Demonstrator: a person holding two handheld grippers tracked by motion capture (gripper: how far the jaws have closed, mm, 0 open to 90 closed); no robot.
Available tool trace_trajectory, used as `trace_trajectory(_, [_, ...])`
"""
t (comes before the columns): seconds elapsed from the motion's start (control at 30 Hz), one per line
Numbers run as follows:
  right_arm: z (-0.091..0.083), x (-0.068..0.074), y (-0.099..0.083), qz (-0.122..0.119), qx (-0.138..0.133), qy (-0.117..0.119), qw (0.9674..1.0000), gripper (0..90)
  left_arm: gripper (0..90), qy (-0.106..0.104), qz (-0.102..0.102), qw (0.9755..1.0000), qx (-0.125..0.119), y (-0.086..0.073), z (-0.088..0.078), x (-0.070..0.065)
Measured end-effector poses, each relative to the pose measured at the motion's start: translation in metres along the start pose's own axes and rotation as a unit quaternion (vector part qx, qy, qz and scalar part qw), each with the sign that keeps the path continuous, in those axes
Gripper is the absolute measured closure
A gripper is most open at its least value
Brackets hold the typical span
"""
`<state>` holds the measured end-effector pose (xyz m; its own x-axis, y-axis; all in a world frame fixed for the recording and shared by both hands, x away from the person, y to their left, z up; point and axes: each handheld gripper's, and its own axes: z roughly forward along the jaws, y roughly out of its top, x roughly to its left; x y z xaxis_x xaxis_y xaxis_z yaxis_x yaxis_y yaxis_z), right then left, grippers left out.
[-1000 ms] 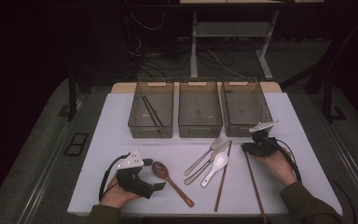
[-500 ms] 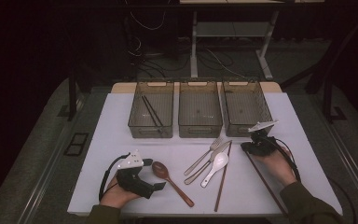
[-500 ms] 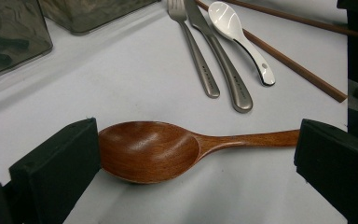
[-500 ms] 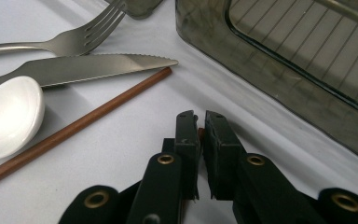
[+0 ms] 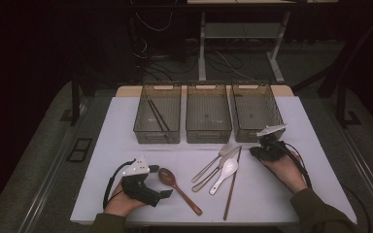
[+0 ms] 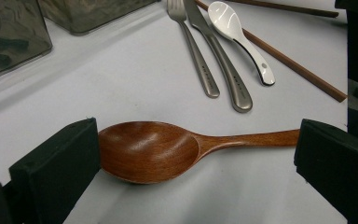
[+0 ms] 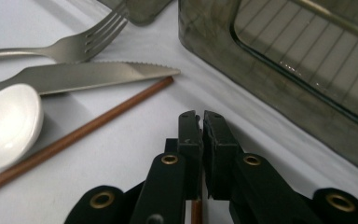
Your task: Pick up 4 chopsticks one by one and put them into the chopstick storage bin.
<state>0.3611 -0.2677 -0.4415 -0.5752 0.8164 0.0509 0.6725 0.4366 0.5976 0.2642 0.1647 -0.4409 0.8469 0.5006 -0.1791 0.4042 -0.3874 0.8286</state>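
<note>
1. While the left gripper (image 6: 191,158) gapes wide around the wooden spoon (image 6: 154,149), fork (image 6: 191,46), knife (image 6: 219,56) and white spoon (image 6: 242,35) lie beyond.
2. Right gripper (image 7: 200,123) pinches a chopstick (image 7: 196,210) beside a grey bin (image 7: 261,79).

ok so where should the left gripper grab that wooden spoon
On the handle's neck just behind the bowl, from above. The wooden spoon lies flat, bowl up, lengthwise between the open left gripper jaws; turn to close across the slim handle, probably steadier than the wide bowl.

Jaws: wide apart, w/ wooden spoon (image 6: 168,148) lying between them.
Behind: fork (image 6: 192,46), knife (image 6: 219,56), white spoon (image 6: 242,35), chopstick (image 6: 289,60).
</note>
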Motion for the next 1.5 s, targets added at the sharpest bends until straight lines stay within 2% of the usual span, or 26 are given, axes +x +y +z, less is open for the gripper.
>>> trace_trajectory(0.37, [0.01, 0.004, 0.012, -0.009, -0.007, 0.0, 0.9999, 85.2, 0.0, 0.0, 0.001, 1.0, 0.0, 0.0, -0.001, 0.0])
trace_trajectory(0.47, [0.006, 0.003, 0.01, -0.01, -0.013, 0.005, 0.9999, 79.2, 0.0, 0.0, 0.0, 1.0, -0.001, 0.0, -0.001, 0.0])
trace_trajectory(0.6, [-0.008, 0.001, 0.007, -0.01, -0.025, 0.018, 0.9995, 71.0, 0.0, 0.0, 0.0, 1.0, -0.001, 0.0, -0.001, 0.0])
trace_trajectory(0.77, [-0.026, -0.001, -0.01, -0.019, -0.023, 0.033, 0.999, 65.2, 0.0, 0.0, 0.0, 1.0, -0.002, 0.0, -0.002, 0.0])
trace_trajectory(0.93, [-0.043, -0.002, -0.029, -0.029, -0.024, 0.041, 0.9985, 65.4, 0.0, 0.0, 0.0, 1.0, -0.002, 0.0, -0.001, 0.0])
trace_trajectory(1.27, [-0.067, -0.003, -0.067, -0.034, -0.016, 0.02, 0.9991, 71.7, 0.0, 0.001, 0.001, 1.0, -0.001, 0.0, -0.001, 0.0])
trace_trajectory(1.5, [-0.077, -0.005, -0.088, -0.019, -0.009, 0.014, 0.9997, 77.4, 0.0, 0.001, 0.0, 1.0, -0.001, 0.0, -0.001, 0.0])
